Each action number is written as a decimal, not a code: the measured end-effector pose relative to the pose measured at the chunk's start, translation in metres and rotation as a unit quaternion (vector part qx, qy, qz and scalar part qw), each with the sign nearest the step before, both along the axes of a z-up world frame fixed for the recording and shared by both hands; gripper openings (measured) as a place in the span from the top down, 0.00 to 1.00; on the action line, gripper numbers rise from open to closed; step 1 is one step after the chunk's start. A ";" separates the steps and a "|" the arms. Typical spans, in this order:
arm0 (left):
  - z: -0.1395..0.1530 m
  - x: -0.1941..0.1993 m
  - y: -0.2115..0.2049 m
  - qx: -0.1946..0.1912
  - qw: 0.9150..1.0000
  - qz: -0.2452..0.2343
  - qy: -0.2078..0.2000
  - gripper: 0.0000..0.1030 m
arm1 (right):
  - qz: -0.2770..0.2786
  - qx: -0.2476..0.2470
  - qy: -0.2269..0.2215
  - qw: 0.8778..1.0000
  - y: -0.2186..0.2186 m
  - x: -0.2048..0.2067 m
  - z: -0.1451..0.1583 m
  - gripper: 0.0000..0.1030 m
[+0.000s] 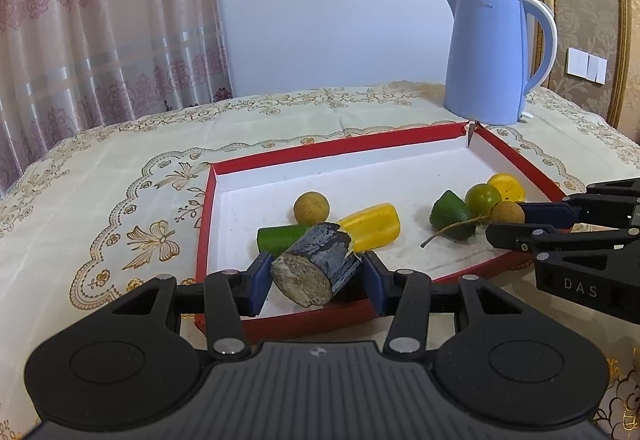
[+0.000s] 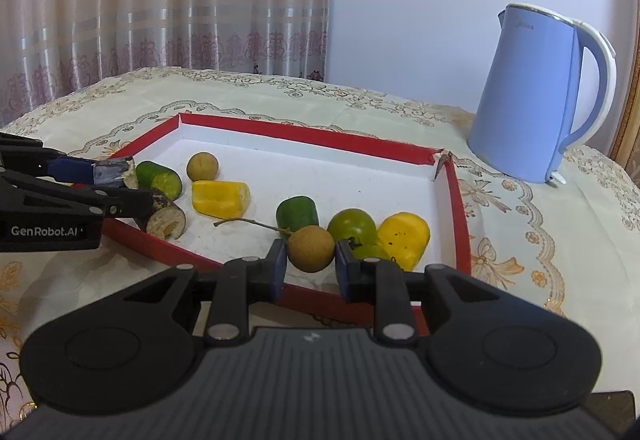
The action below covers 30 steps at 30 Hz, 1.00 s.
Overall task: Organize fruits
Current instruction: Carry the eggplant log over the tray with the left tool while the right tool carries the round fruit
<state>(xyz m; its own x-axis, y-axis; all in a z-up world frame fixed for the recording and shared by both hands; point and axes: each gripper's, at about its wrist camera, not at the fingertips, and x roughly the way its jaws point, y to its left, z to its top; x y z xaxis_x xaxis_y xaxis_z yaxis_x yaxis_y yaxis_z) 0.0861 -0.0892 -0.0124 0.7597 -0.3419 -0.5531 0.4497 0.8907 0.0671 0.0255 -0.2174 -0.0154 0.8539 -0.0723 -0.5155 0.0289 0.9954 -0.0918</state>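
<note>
A red-rimmed white tray (image 1: 320, 151) (image 2: 304, 137) holds the fruits. My left gripper (image 1: 316, 274) is shut on a dark sugarcane piece (image 1: 316, 266) over the tray's near left; it also shows in the right wrist view (image 2: 160, 213). My right gripper (image 2: 311, 260) is shut on a stemmed brown longan (image 2: 311, 248) (image 1: 507, 212) at the tray's near right. In the tray lie a second longan (image 1: 311, 207) (image 2: 203, 166), a green cucumber piece (image 1: 280, 236) (image 2: 160, 175), a yellow piece (image 1: 372, 226) (image 2: 220, 197), a green chunk (image 1: 450, 213) (image 2: 298, 213), a green round fruit (image 1: 483, 197) (image 2: 352, 226) and a yellow fruit (image 1: 507, 187) (image 2: 404, 234).
A light blue electric kettle (image 1: 494, 57) (image 2: 540, 95) stands behind the tray's far right corner. The table has a cream embroidered cloth (image 1: 120, 179) (image 2: 540, 240). Patterned curtains hang behind at the left.
</note>
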 end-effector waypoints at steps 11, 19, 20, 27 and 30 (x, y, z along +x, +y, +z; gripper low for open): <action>0.001 -0.002 0.001 -0.003 1.000 -0.002 0.000 0.54 | 0.006 -0.003 -0.002 1.000 0.003 0.001 0.002 0.77; 0.002 -0.003 0.004 -0.004 1.000 0.000 0.002 0.54 | 0.008 -0.004 -0.001 1.000 0.003 0.003 0.002 0.77; 0.001 -0.002 0.004 -0.003 1.000 -0.001 0.002 0.54 | 0.009 -0.004 -0.001 1.000 0.003 0.003 0.002 0.77; 0.002 -0.003 0.002 -0.005 1.000 -0.002 0.004 0.54 | 0.008 -0.006 -0.001 1.000 0.004 0.003 0.002 0.77; 0.002 -0.003 0.001 -0.006 1.000 -0.003 0.003 0.54 | 0.008 -0.005 -0.001 1.000 0.004 0.002 0.003 0.77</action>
